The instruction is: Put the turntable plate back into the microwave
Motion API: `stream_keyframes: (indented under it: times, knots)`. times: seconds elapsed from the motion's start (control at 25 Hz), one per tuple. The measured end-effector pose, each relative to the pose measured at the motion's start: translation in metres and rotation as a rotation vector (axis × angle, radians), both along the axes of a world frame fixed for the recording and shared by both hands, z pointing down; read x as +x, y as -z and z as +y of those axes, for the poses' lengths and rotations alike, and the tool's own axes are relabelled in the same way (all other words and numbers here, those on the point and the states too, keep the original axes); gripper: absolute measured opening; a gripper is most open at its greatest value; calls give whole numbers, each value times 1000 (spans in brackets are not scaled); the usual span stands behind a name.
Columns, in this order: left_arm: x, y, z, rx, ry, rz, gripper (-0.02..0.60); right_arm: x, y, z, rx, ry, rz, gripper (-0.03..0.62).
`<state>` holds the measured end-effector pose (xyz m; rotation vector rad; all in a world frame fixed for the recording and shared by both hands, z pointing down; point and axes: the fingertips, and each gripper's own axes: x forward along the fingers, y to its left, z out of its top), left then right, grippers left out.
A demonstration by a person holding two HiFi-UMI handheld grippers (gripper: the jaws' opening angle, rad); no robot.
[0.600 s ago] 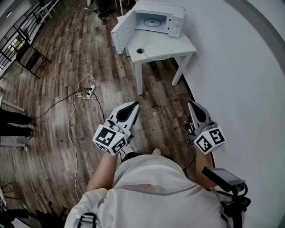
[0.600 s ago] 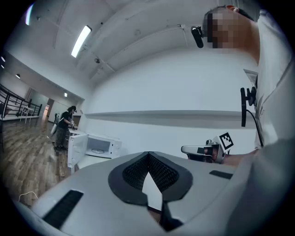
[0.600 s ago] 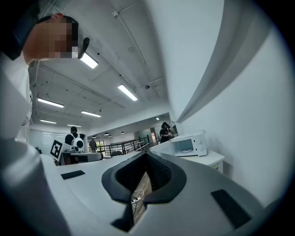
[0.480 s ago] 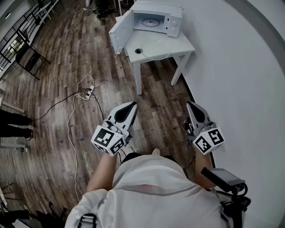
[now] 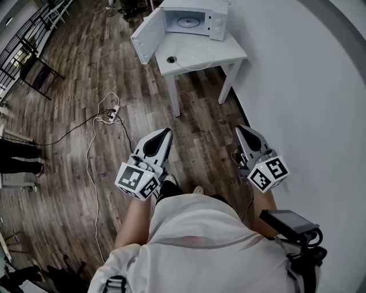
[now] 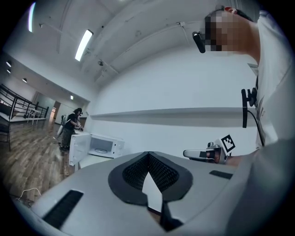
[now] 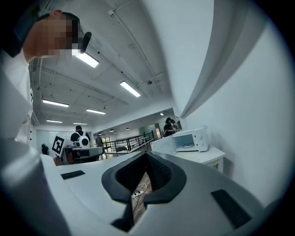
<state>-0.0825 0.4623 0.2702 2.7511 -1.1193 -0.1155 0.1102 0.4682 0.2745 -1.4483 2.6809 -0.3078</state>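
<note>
Nothing legible is showing up. The marker cubes, one on the left gripper [image 5: 166,133] and one on the right gripper [image 5: 239,129], are carrying black-and-white square codes and no lettering. The control panel [image 5: 217,24] on the microwave [image 5: 197,7] is too small to read from here.

Both grippers are pointing level, side by side in front of the person's waist. The left gripper's jaws are sitting closed, tips meeting, with nothing caught between them. The right gripper's jaws are pressed together as well, and they too are empty (only floorboards are showing through the slot behind the tips).

The turntable plate [image 5: 194,56], clear glass, is lying flat on the white table [image 5: 234,54], in front of the microwave and toward the table's near edge. A small dark round piece [image 5: 171,59] is resting just beside it on the left. The microwave door [image 5: 146,39] is hanging wide open to the left, reaching out past the table edge.

The table is standing right against the white wall [image 5: 309,103]. Bare wooden floor [image 5: 194,120] is stretching between the grippers and the table, which is well ahead of them. Off to the left, a power strip [image 5: 114,113] and its cable [image 5: 91,154] are trailing across the boards.
</note>
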Motion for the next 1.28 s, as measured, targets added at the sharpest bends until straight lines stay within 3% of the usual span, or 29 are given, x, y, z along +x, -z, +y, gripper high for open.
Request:
stream_keyframes:
  times: [0.52,0.92,1.28]
  knots:
    - [18,-13,-62,-4,0,5,9,15,-11,-56,15,5,1,3]
    - [16,-21,-162,-11,-15,17,11,9,-15,-156,8,0,16,3]
    - [-4,-28,-260,-29,-18,-34,10,-17,-8,-257,1,-6,14,3]
